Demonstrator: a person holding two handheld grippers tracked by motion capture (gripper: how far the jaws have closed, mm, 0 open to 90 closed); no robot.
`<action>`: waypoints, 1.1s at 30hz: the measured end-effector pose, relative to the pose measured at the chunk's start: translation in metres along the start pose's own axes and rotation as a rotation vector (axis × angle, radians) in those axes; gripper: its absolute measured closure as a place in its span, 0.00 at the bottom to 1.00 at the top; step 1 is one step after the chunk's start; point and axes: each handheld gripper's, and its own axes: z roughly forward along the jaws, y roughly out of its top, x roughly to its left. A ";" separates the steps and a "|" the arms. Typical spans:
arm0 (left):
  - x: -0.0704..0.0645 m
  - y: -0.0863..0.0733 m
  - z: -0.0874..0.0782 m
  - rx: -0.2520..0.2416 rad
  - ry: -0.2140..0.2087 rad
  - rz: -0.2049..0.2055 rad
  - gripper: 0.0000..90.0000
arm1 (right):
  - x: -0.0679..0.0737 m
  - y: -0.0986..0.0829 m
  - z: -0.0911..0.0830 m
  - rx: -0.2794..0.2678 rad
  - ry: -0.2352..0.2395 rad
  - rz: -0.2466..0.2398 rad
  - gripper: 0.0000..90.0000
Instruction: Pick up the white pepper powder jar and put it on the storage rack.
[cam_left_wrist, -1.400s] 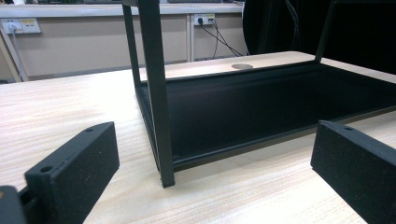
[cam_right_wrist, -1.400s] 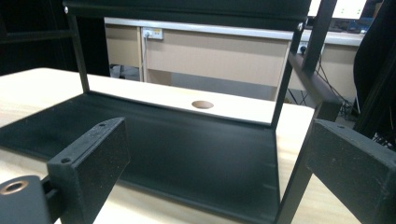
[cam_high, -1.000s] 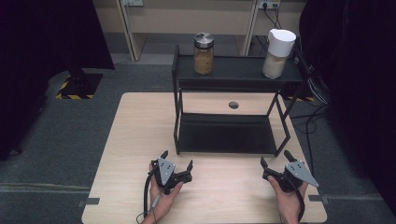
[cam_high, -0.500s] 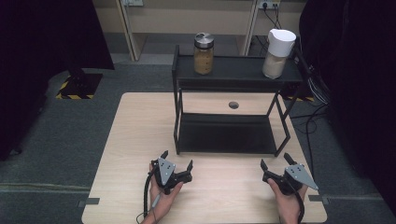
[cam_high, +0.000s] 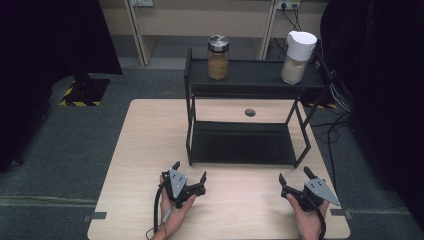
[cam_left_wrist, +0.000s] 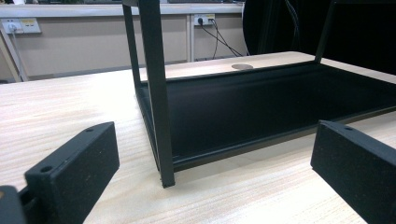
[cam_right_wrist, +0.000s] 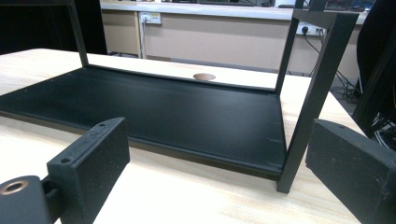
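text: none legible | labels: none readable on metal-lidded jar (cam_high: 218, 57) or white-lidded jar (cam_high: 296, 57) | signs: yellow-black hazard stripes, wordless, on floor plate (cam_high: 80, 102) | wall sockets (cam_left_wrist: 21, 25): markings too small to read

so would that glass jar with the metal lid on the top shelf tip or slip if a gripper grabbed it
The glass jar looks nearly full of tan contents, so probably heavy for its size. Its smooth wall may slip between flat jaws. It stands taller than wide on the rack, so a high push could tip it.
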 end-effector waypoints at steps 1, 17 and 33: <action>0.000 0.000 0.000 0.000 0.000 0.000 0.00 | 0.000 0.000 0.000 0.002 0.002 0.000 0.07; 0.001 0.000 0.000 0.001 -0.001 -0.004 0.00 | 0.000 -0.004 0.001 0.014 0.006 0.004 0.07; 0.000 0.000 0.000 0.001 0.001 -0.002 0.00 | -0.002 -0.006 0.002 0.027 0.012 0.018 0.07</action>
